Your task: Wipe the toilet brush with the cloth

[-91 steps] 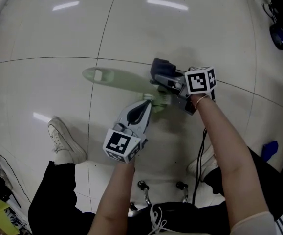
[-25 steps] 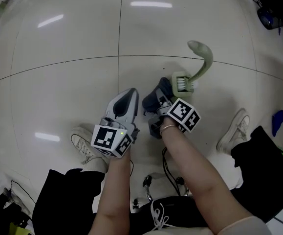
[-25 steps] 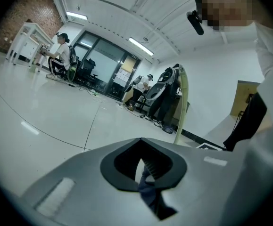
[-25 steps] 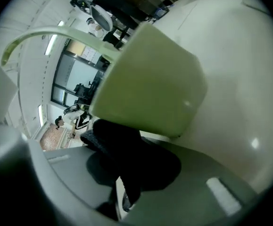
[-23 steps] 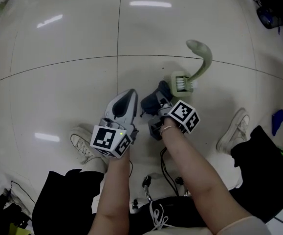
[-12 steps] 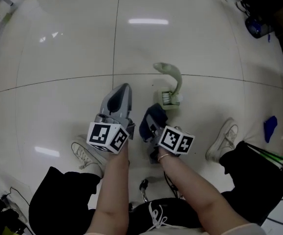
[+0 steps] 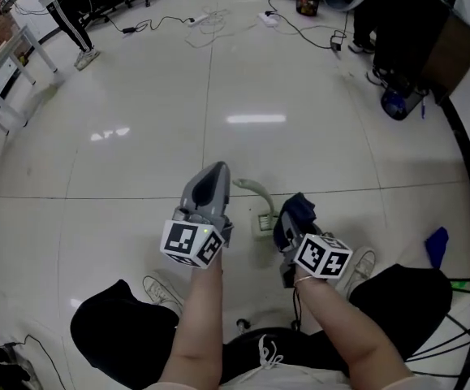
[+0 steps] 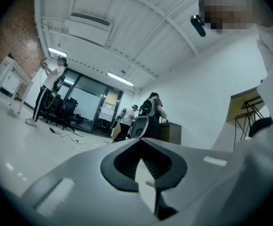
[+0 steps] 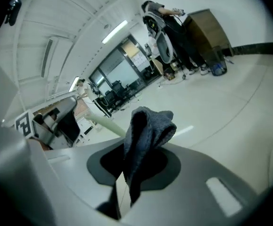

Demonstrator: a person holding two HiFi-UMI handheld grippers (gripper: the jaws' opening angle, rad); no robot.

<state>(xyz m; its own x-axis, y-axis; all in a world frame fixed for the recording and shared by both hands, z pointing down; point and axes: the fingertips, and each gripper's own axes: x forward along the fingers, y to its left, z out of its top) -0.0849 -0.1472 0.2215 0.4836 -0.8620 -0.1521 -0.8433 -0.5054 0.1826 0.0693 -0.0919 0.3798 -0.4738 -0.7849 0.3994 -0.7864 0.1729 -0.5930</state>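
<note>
The pale green toilet brush point(image 7: 260, 204) rests on the white floor, its curved handle toward the far side and its head nearer me. It shows between my two grippers, and neither touches it. My left gripper point(image 7: 216, 170) is held above the floor to the brush's left, shut with nothing in it point(image 8: 143, 167). My right gripper point(image 7: 293, 210) is to the brush's right, shut on a dark blue cloth point(image 7: 299, 209). In the right gripper view the cloth point(image 9: 148, 128) sticks up out of the jaws, and the brush handle point(image 9: 105, 122) lies beyond.
My shoes point(image 7: 164, 292) point(image 7: 363, 264) stand on the tiles below the grippers. Cables point(image 7: 218, 16) trail across the far floor. A white rack point(image 7: 3, 75) is at far left and a dark cabinet point(image 7: 429, 43) at far right. A small blue object point(image 7: 435, 244) lies at right. People stand in the background.
The left gripper, which held the brush 3.6 s ago, no longer holds it. Both grippers have drawn back and up from the brush, and the head view has tilted up toward the room.
</note>
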